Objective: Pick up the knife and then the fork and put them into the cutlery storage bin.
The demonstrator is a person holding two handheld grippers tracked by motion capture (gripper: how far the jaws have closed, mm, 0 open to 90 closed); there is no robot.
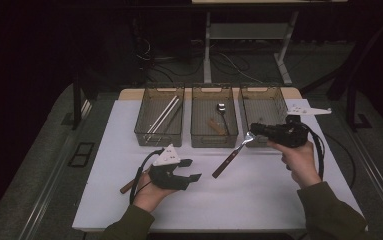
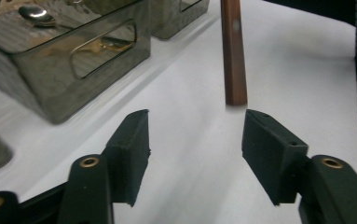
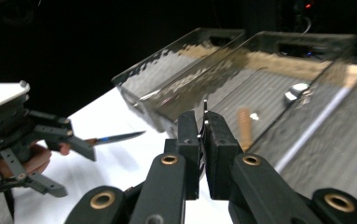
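left gripper (image 1: 191, 170): jaws apart, nothing between, near a knife (image 1: 129, 186) | right gripper (image 1: 253, 129): clamped on the fork (image 1: 233, 155) head, handle hanging toward the mat (image 1: 259, 200) | step: carry fork to the right bin (image 1: 277, 102); keep it level, clear the rim, then let go.

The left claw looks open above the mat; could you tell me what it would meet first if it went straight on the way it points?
Probably the brown wooden handle of the fork held by the right claw. The handle's end hangs just ahead of the left claw, slightly toward its right jaw. Depth is unclear, so it might pass underneath.
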